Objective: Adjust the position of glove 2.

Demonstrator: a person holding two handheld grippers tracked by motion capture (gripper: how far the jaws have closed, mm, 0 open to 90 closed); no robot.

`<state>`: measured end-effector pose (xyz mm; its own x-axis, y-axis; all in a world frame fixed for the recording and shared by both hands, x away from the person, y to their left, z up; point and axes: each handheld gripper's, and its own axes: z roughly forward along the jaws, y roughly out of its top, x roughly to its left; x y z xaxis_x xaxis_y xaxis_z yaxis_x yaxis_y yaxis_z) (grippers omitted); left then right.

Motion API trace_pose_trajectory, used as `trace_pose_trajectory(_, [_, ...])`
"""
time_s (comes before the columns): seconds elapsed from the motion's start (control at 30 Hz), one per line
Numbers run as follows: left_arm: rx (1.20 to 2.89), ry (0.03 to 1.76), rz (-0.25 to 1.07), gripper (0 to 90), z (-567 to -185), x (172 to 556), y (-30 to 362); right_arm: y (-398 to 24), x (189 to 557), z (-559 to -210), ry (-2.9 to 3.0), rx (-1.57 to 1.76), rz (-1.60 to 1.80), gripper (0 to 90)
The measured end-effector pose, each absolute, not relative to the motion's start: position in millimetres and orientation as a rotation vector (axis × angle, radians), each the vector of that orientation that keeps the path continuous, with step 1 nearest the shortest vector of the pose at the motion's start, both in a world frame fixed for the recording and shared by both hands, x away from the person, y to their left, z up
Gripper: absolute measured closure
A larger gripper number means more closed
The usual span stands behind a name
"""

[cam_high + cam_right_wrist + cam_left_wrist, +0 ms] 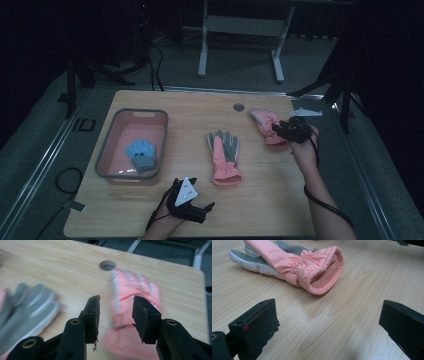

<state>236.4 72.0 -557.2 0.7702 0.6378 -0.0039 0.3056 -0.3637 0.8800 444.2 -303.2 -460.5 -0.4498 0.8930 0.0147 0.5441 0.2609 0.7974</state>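
A pink glove with a grey palm (224, 157) lies at mid table, fingers pointing away from me. In the left gripper view its open cuff (322, 272) faces my left gripper (329, 312), which stands open low over the wood, nothing between its jaws. That gripper (201, 194) sits near the table's front edge. A second pink glove (266, 125) lies at the far right. My right gripper (277, 129) hovers over its cuff end. In the right gripper view, the blurred glove (135, 287) shows below the open right gripper (116, 307). The pads do not press on it.
A pink bin (107, 150) at the left holds a blue glove (141, 154). A round cable hole (239, 107) sits near the table's far edge. A pale flat piece (305, 113) lies at the far right corner. Bare wood spans the front right.
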Motion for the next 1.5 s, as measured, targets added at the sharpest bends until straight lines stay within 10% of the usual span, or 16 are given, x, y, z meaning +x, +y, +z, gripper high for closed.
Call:
trace_pose_trajectory(0.7, [1.952, 0.720, 0.400, 2.1, -557.3, 236.0, 75.3, -313.5, 518.8, -524.1, 2.220, 1.491, 0.942, 53.8])
trace_pose_trajectory(0.87, [1.957, 0.718, 0.398, 2.1, -557.3, 236.0, 75.6, -314.3, 516.8, -531.4, 2.207, 1.502, 0.984, 69.2])
trace_pose_trajectory(1.0, [1.957, 0.718, 0.396, 2.1, -557.3, 236.4, 75.7, -312.7, 510.7, -531.0, 2.167, 1.499, 0.986, 85.5])
trace_pose_trajectory(1.5, [1.960, 0.719, 0.423, 2.1, -557.2, 237.4, 74.7, -308.2, 421.7, -464.8, 1.943, 1.613, 1.012, 88.5])
